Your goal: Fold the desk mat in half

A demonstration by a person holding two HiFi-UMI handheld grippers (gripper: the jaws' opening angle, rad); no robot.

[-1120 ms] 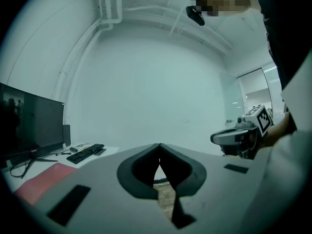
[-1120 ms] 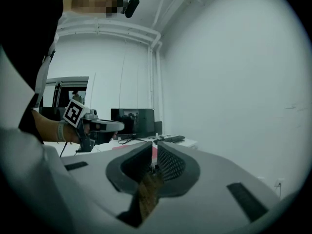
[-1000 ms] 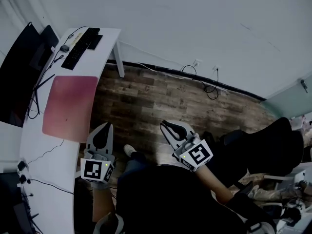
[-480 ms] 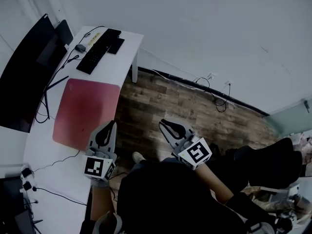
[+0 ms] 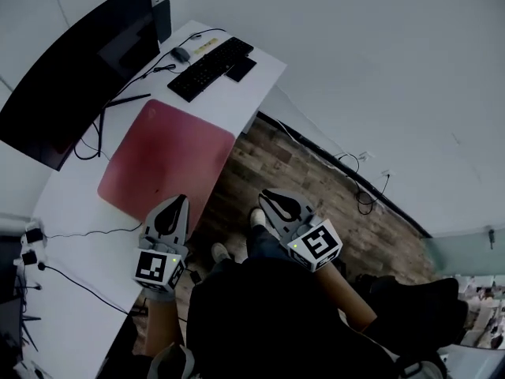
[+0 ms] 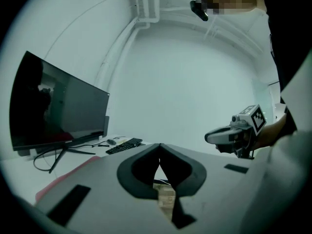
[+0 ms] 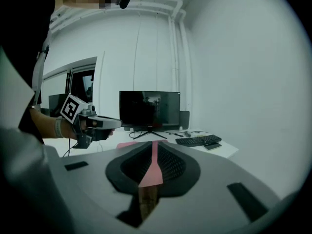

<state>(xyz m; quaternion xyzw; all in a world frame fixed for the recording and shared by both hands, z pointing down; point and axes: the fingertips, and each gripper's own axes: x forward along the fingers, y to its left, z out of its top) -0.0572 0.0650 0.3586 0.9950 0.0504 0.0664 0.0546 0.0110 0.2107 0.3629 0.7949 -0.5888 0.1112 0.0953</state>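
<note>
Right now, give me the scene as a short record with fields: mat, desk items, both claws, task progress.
desk mat: red desk mat, flat and unfolded on the white desk, near its front edge
desk items: monitor, keyboard and mouse beyond the mat
left claw: left claw shut, empty, near the mat's near corner, not gripping it
right claw: right claw with jaws a thin slit apart, empty, off the desk, over the wood floor
task progress: fold not begun
</note>
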